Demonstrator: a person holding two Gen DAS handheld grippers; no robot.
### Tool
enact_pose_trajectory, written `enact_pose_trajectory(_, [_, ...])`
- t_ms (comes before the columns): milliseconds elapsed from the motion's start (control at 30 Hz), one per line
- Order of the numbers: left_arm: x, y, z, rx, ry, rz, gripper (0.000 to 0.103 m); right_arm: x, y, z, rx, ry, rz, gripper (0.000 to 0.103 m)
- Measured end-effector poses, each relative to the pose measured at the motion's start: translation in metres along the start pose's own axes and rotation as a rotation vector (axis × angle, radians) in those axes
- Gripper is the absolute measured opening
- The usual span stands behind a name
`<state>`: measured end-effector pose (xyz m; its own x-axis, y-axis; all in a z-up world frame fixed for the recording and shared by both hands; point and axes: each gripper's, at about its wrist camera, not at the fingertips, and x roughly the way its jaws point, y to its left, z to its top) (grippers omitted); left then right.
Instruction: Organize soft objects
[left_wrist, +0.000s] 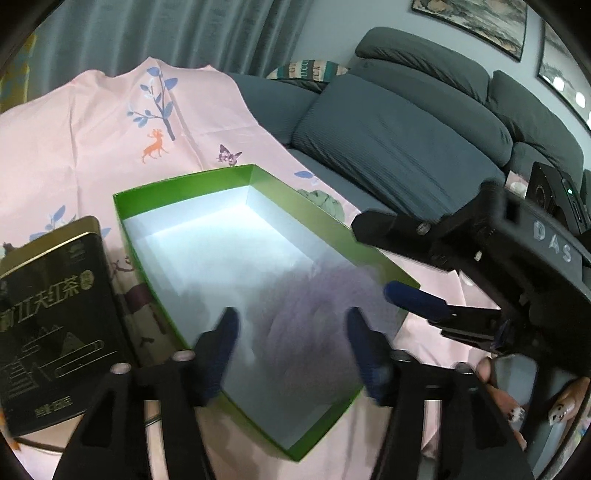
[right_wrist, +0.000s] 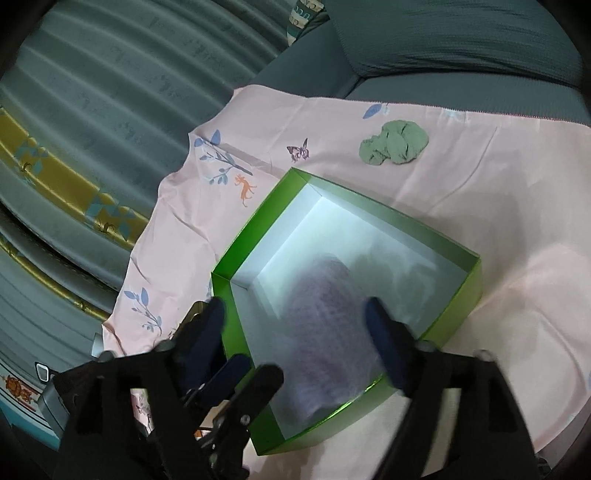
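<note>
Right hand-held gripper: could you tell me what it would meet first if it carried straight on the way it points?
Probably the blurred purple soft thing inside the green box, between its open fingers; depth is unclear.

- The box (left_wrist: 207, 184) sits on the cloth (left_wrist: 66, 147), which is spread in front of the sofa (left_wrist: 399, 144).
- A blurred soft bundle (right_wrist: 328, 325) is inside the box, at its near end.
- The tin (left_wrist: 51, 332) stands just left of the box in the left wrist view.
- A crumpled soft item (right_wrist: 395, 142) lies on the cloth beyond the box, apart from it.
- The left gripper (left_wrist: 291, 347) and right gripper (right_wrist: 295, 328) hang over the box's near end, jaws either side of the bundle.
</note>
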<state>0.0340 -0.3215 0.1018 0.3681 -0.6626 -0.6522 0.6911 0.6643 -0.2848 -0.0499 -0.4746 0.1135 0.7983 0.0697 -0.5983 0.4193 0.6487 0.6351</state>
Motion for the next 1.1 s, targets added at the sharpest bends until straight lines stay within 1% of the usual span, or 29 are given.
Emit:
enact_pose_trajectory(33, [-0.003,-0.001,0.0,0.007,-0.006,0.005,0.074,-0.002,0.0,-0.001,0.004,-0.005,-0.001,0.091])
enact_pose_trajectory(67, [-0.006,-0.002,0.0,0.014,-0.015,0.01,0.077,-0.004,-0.001,-0.001,0.009,-0.01,0.0,0.091])
enact_pose_trajectory(167, [-0.016,-0.005,-0.001,0.026,-0.032,-0.002,0.078,-0.01,-0.001,-0.002,0.022,-0.034,0.007,0.093])
enact_pose_trajectory(300, [-0.034,0.001,-0.001,0.009,-0.05,-0.01,0.084,-0.018,0.003,-0.004,0.012,-0.06,0.014,0.101])
enact_pose_trajectory(333, [-0.039,0.003,-0.002,0.003,-0.057,-0.012,0.084,-0.02,0.005,-0.005,0.004,-0.072,0.009,0.102])
enact_pose_trajectory(467, [-0.062,0.017,-0.004,-0.06,-0.087,-0.015,0.085,-0.024,0.014,-0.007,-0.03,-0.1,-0.016,0.102])
enact_pose_trajectory(533, [-0.074,0.023,-0.007,-0.074,-0.095,-0.007,0.085,-0.027,0.022,-0.01,-0.073,-0.113,-0.02,0.102])
enact_pose_trajectory(633, [-0.096,0.035,-0.012,-0.092,-0.116,0.034,0.085,-0.033,0.037,-0.016,-0.147,-0.133,-0.039,0.102])
enact_pose_trajectory(700, [-0.111,0.042,-0.019,-0.094,-0.127,0.041,0.086,-0.037,0.05,-0.022,-0.205,-0.155,-0.064,0.102])
enact_pose_trajectory(767, [-0.123,0.051,-0.025,-0.118,-0.134,0.05,0.086,-0.039,0.06,-0.029,-0.252,-0.17,-0.071,0.102])
enact_pose_trajectory(933, [-0.159,0.084,-0.044,-0.203,-0.155,0.086,0.086,-0.036,0.086,-0.046,-0.334,-0.141,-0.066,0.102])
enact_pose_trajectory(1000, [-0.171,0.096,-0.051,-0.227,-0.158,0.104,0.086,-0.036,0.101,-0.056,-0.389,-0.124,-0.068,0.102])
enact_pose_trajectory(1100, [-0.189,0.118,-0.063,-0.27,-0.166,0.173,0.086,-0.037,0.12,-0.069,-0.45,-0.128,-0.052,0.102])
